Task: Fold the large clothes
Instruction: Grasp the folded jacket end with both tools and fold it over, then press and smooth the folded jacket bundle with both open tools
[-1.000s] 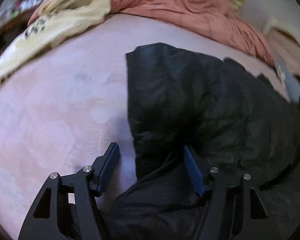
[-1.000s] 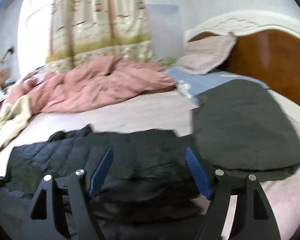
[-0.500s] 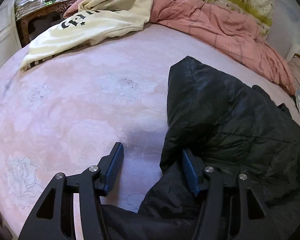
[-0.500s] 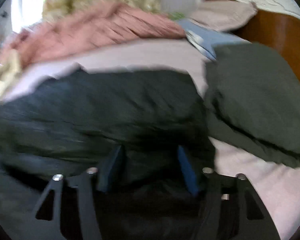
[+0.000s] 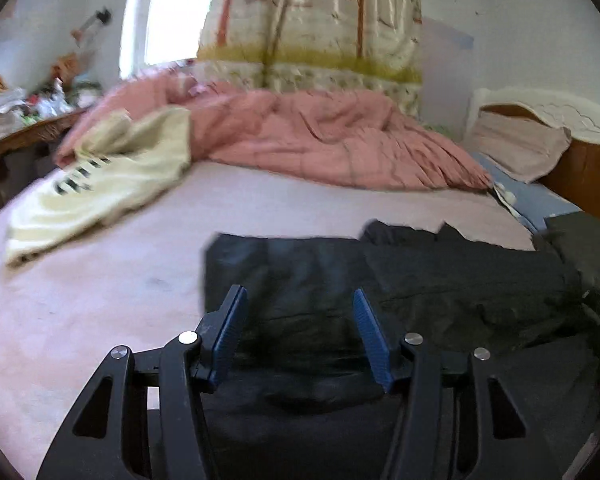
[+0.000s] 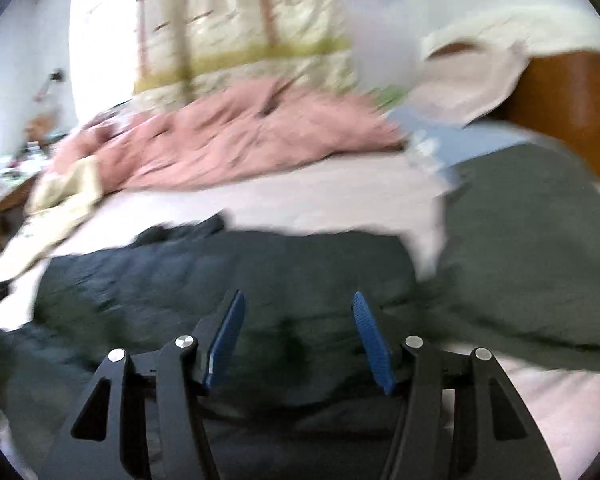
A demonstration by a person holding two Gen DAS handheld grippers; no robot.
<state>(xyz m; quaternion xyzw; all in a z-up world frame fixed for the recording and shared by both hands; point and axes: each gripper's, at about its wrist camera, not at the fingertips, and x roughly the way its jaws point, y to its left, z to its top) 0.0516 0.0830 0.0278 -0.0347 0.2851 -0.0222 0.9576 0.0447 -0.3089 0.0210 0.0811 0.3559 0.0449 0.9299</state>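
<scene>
Both tools spread, nothing pinched: left tool [image 5: 298,330] and right tool [image 6: 298,332] hover over the black jacket [image 5: 380,280]. Near hem at 6 o'clock is best pinched at both corners, then carried evenly toward 12 o'clock.

Home bedroom: bed [image 5: 260,208], curtain [image 5: 312,24].

My left wrist camera looks low across the bed [image 5: 80,320] toward the curtain [image 5: 312,20], close over the black jacket [image 5: 320,272]. My right wrist camera faces much the same way (its picture is blurred), set nearer the headboard [image 6: 572,92]. Both share the jacket, the pink quilt [image 5: 320,140], the curtain and the pillow [image 5: 516,148].
</scene>
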